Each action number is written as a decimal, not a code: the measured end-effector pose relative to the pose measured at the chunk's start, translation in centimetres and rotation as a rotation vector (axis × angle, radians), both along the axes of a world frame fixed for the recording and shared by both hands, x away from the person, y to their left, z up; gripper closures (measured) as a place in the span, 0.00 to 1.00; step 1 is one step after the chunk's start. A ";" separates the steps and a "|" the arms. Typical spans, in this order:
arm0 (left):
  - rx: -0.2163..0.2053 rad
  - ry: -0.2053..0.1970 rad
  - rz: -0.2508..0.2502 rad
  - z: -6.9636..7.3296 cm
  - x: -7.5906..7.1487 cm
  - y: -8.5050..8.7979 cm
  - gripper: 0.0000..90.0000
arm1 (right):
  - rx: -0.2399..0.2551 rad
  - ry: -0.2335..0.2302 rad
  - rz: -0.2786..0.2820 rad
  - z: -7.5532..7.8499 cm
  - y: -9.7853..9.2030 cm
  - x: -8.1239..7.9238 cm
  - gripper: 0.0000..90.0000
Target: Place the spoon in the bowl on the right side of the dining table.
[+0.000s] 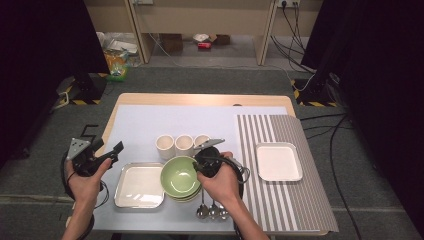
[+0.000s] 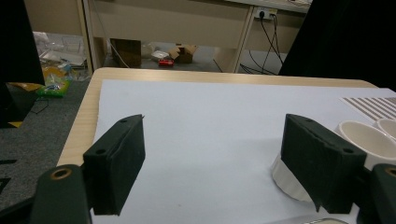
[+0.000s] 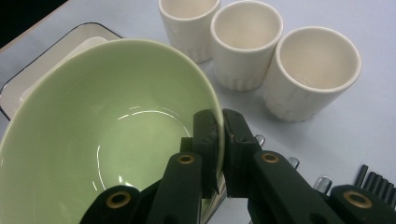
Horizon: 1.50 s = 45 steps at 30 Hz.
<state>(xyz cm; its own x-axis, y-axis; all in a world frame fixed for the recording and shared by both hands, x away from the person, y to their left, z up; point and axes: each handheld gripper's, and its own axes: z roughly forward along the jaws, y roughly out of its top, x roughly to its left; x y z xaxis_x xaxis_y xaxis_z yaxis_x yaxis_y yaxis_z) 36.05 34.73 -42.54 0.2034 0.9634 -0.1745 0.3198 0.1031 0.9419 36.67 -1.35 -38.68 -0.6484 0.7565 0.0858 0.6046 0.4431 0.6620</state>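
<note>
My right gripper [image 3: 219, 140] clamps the green bowl's [image 1: 180, 176] rim, one jaw inside and one outside; the bowl sits near the tabletop's front edge, atop other bowls; my left gripper [image 1: 107, 156] hangs past the left edge with jaws spread on nothing; three white cups [image 1: 183, 145] crowd just behind the bowl, a metal tray [image 1: 139, 186] touches its left side, spoons [image 1: 212, 210] lie at the front edge; open room lies toward the far edge; a white tray [image 1: 278, 161] rests on the striped mat [image 1: 300, 200] at the right edge.

Black gripper [image 3: 219, 140] jaws on brass-riveted arms, grey plates on top.
</note>
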 end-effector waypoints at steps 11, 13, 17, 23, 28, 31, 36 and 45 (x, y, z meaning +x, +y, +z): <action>-0.001 -0.001 0.004 0.0 -0.1 0.1 0.24 | 0.017 -0.031 0.006 0.2 0.0 -0.1 0.95; -0.002 -0.002 0.004 0.1 -0.1 0.1 0.24 | 0.025 -0.038 0.011 0.4 -0.1 -0.1 0.95; -0.003 -0.006 0.009 0.1 -0.2 0.2 0.23 | 0.043 -0.051 0.010 0.8 -0.2 -0.3 0.95; -0.005 -0.005 0.012 0.1 -0.2 0.3 0.24 | 0.062 -0.075 0.016 1.4 -0.5 -0.4 0.95; -0.003 -0.004 0.012 0.1 -0.3 0.3 0.24 | 0.078 -0.084 0.009 1.9 -0.7 -0.4 0.95; -0.005 -0.005 0.014 0.1 -0.3 0.4 0.23 | 0.092 -0.086 0.002 2.1 -0.9 -0.4 0.95; -0.005 -0.005 0.015 0.1 -0.3 0.5 0.23 | 0.113 -0.092 -0.014 2.5 -1.2 -0.2 0.95; -0.003 -0.005 0.019 0.1 -0.4 0.5 0.24 | 0.148 -0.115 -0.030 3.0 -1.6 0.0 0.95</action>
